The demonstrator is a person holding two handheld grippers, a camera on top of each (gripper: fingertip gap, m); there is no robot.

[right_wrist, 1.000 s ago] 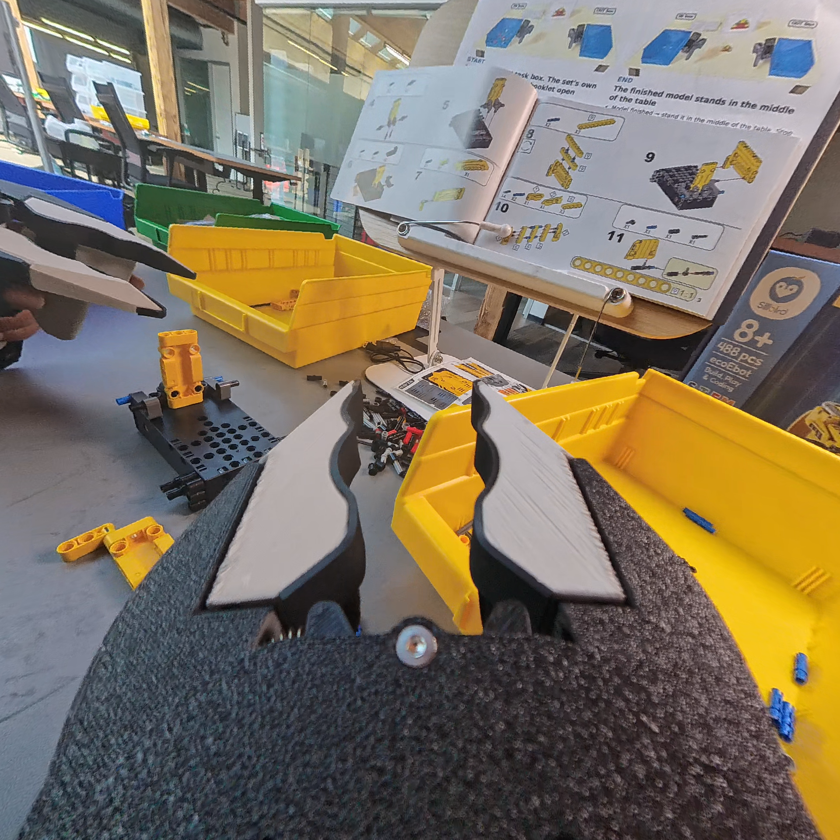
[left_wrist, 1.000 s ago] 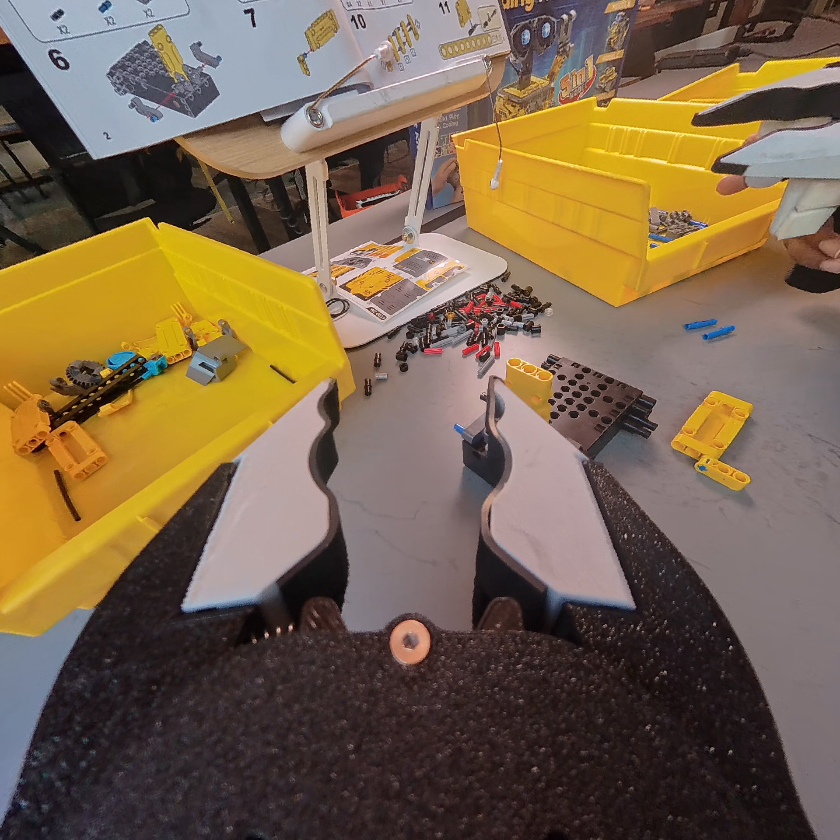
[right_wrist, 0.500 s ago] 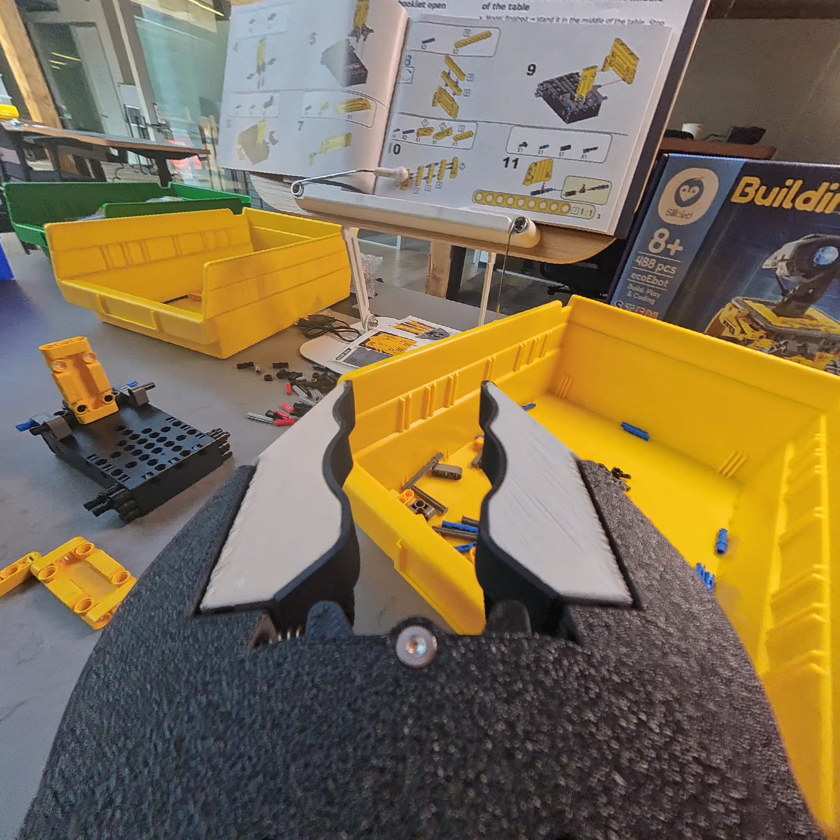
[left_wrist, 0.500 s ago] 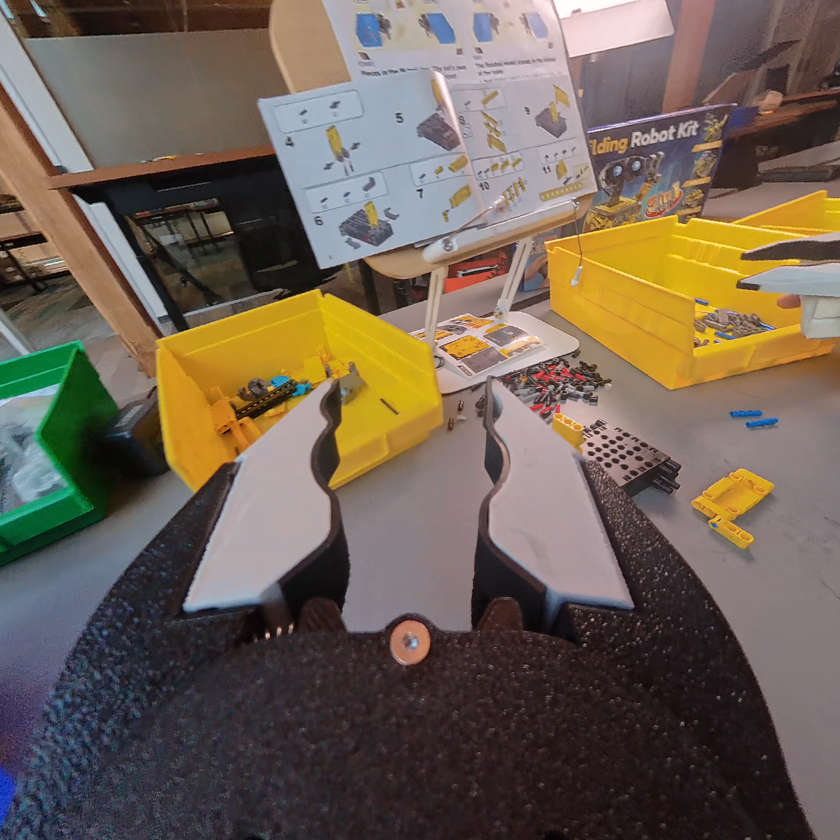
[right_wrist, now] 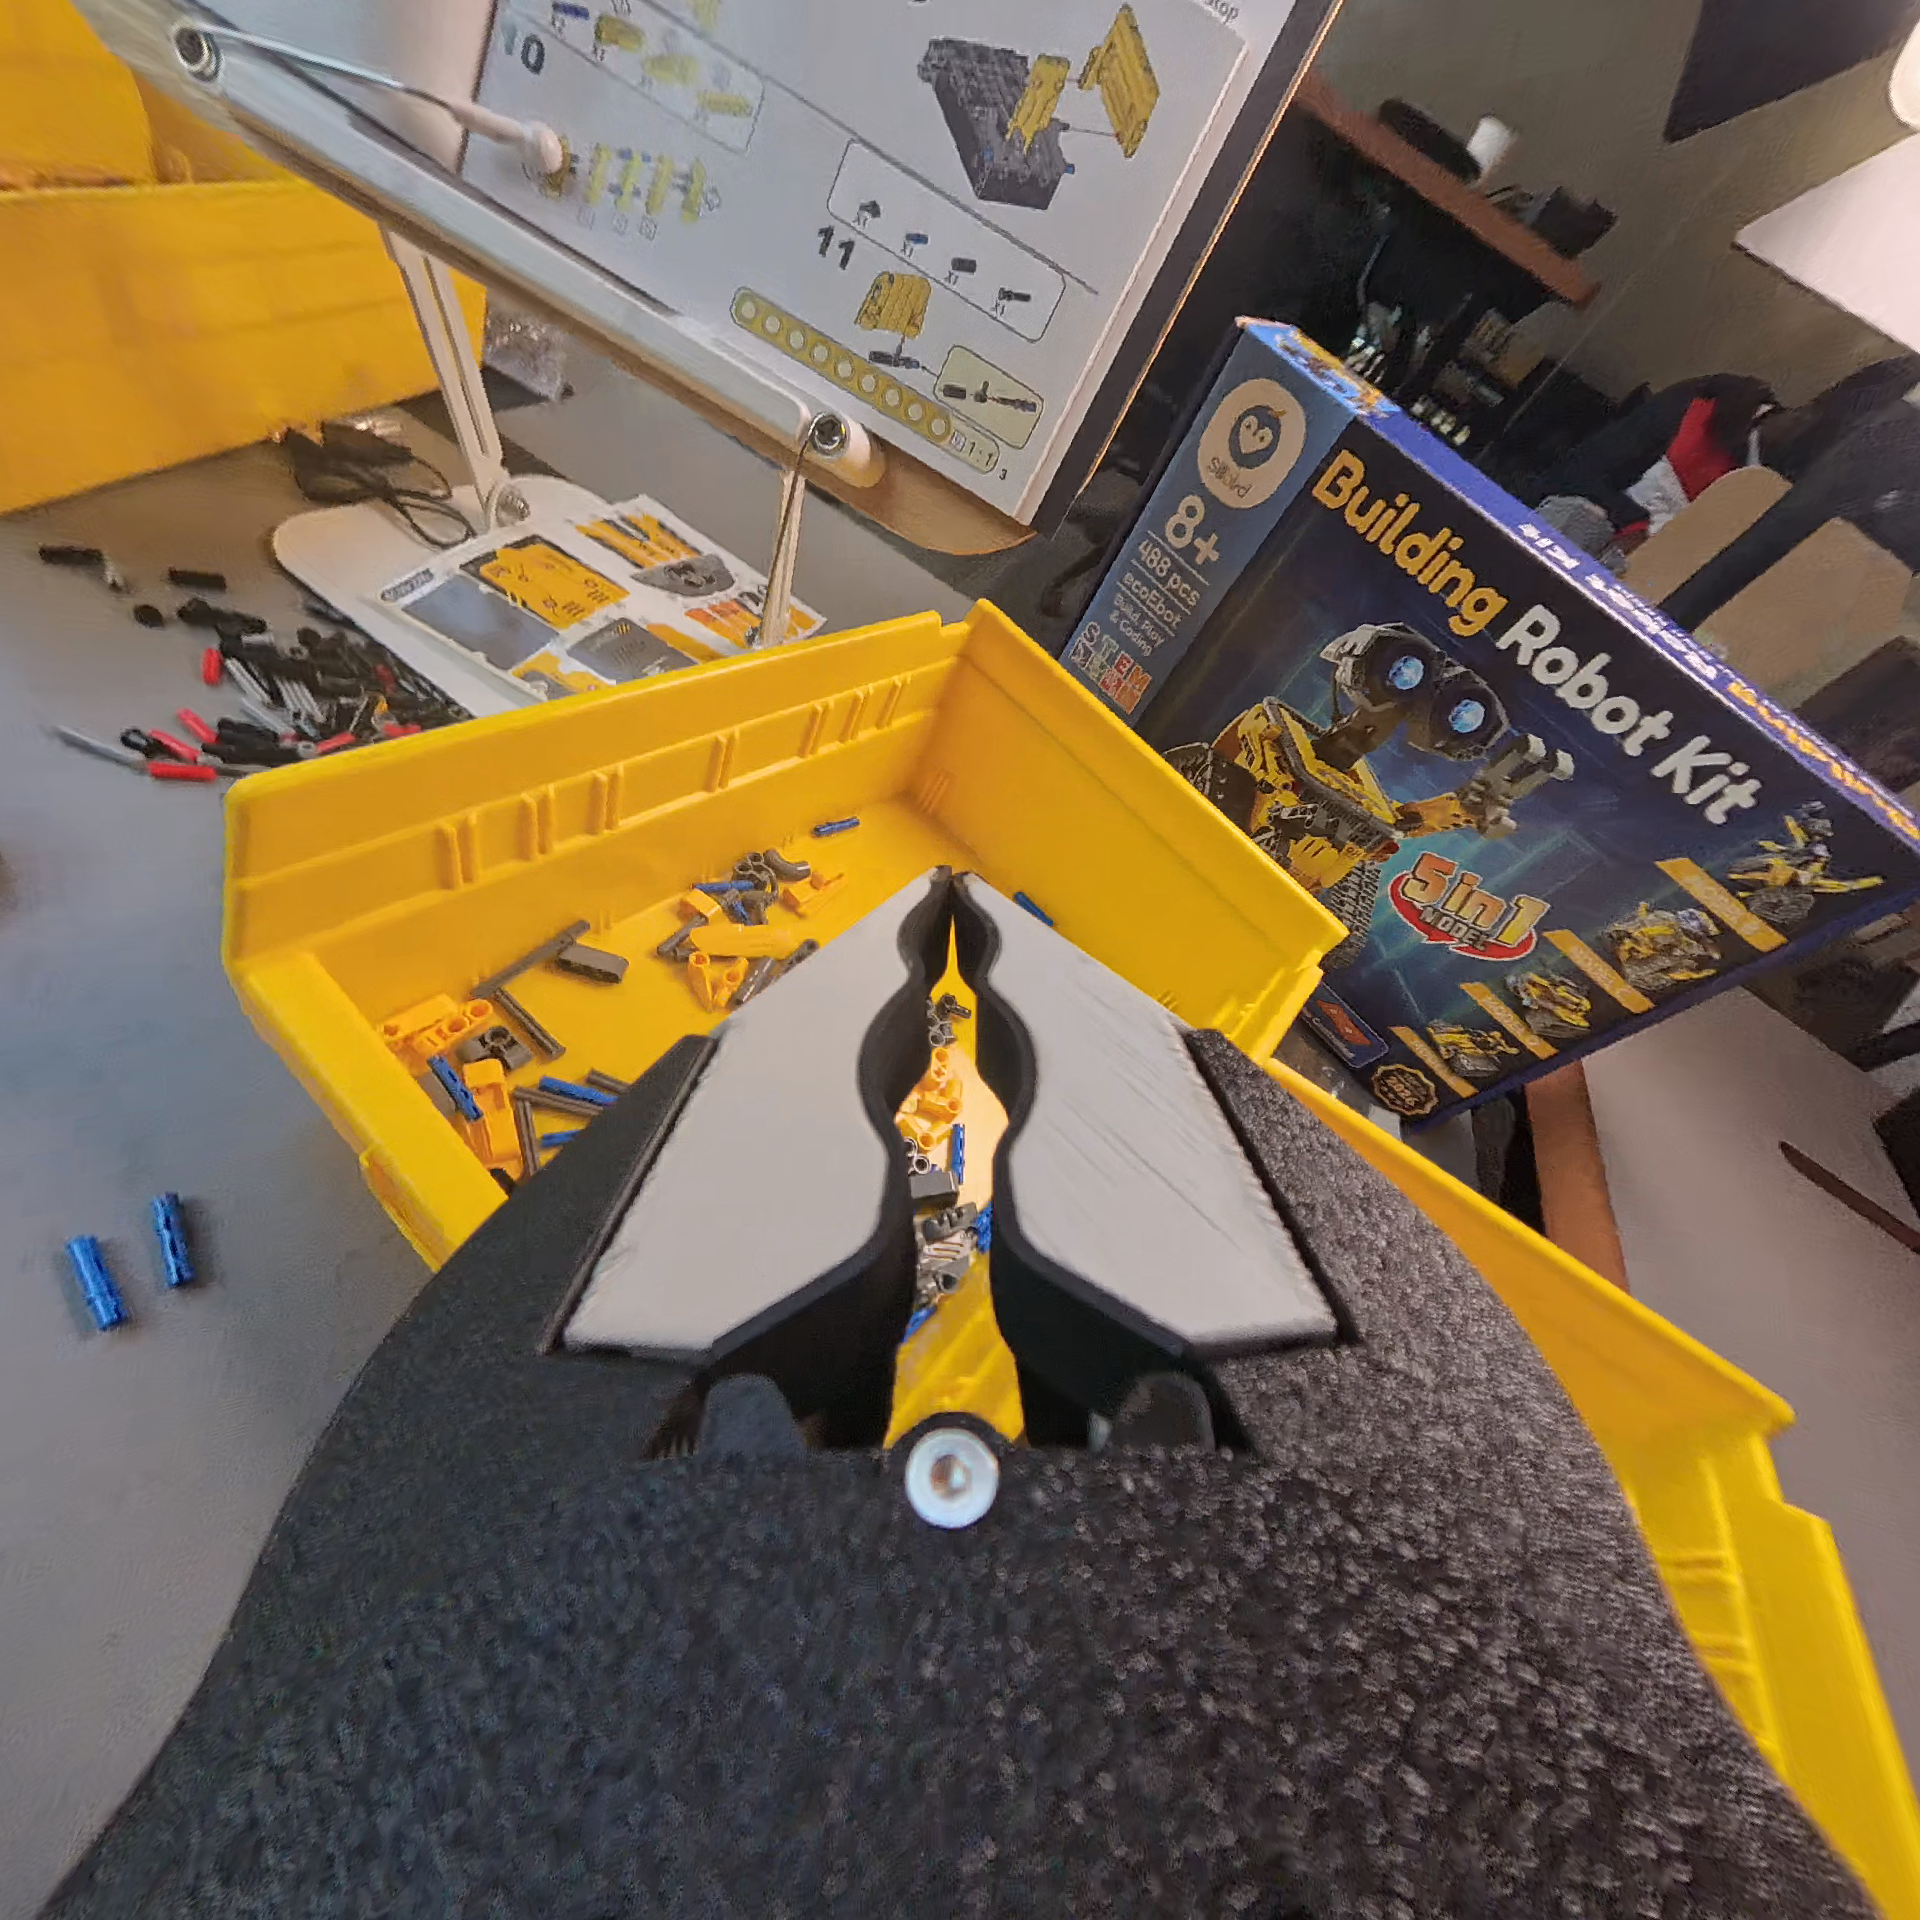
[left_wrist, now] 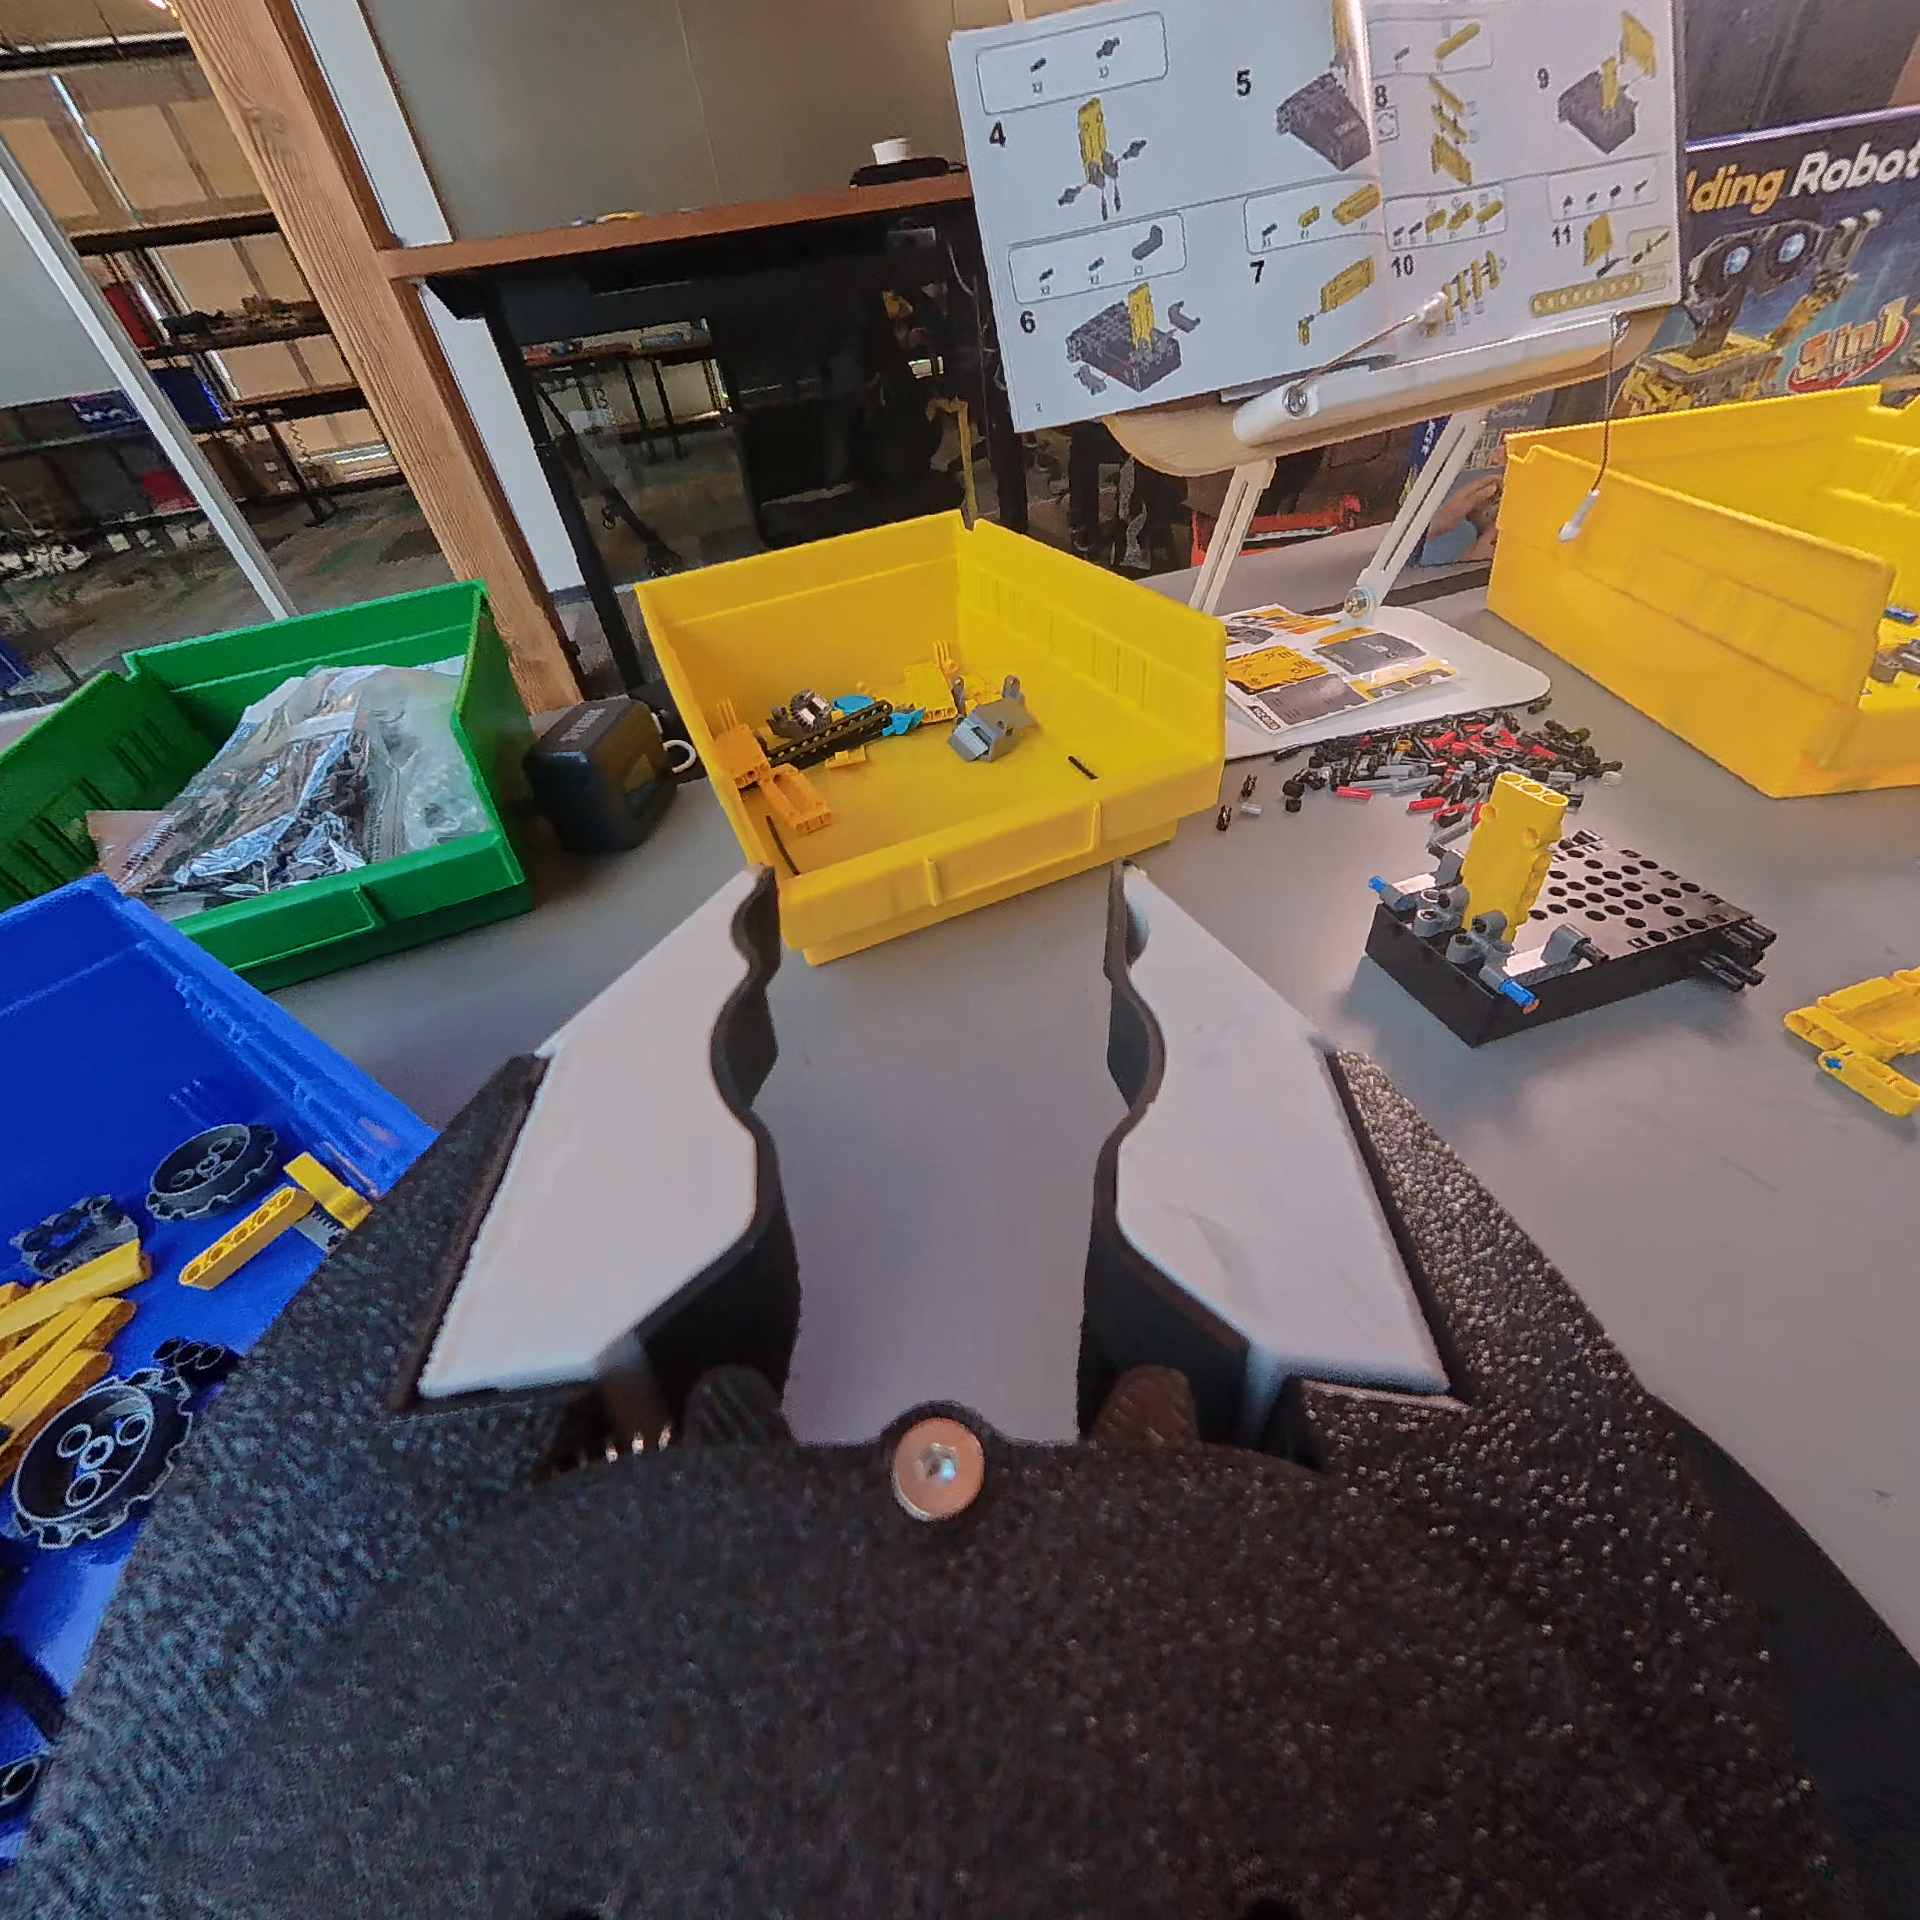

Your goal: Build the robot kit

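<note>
The left gripper (left_wrist: pixel 940 883) is held spread and empty above bare table (left_wrist: pixel 1558 1195), just short of a yellow bin (left_wrist: pixel 935 748) of loose parts. A black plate (left_wrist: pixel 1590 935) with an upright yellow block (left_wrist: pixel 1512 831) stands to its right; blue (left_wrist: pixel 135 1039) and green (left_wrist: pixel 312 748) bins lie toward the table's left edge. The right gripper (right_wrist: pixel 951 878) is pressed together at the tips over another yellow bin (right_wrist: pixel 582 831) of small pieces; whether anything is pinched cannot be told. Two blue pins (right_wrist: pixel 130 1257) lie outside that bin's left wall.
</note>
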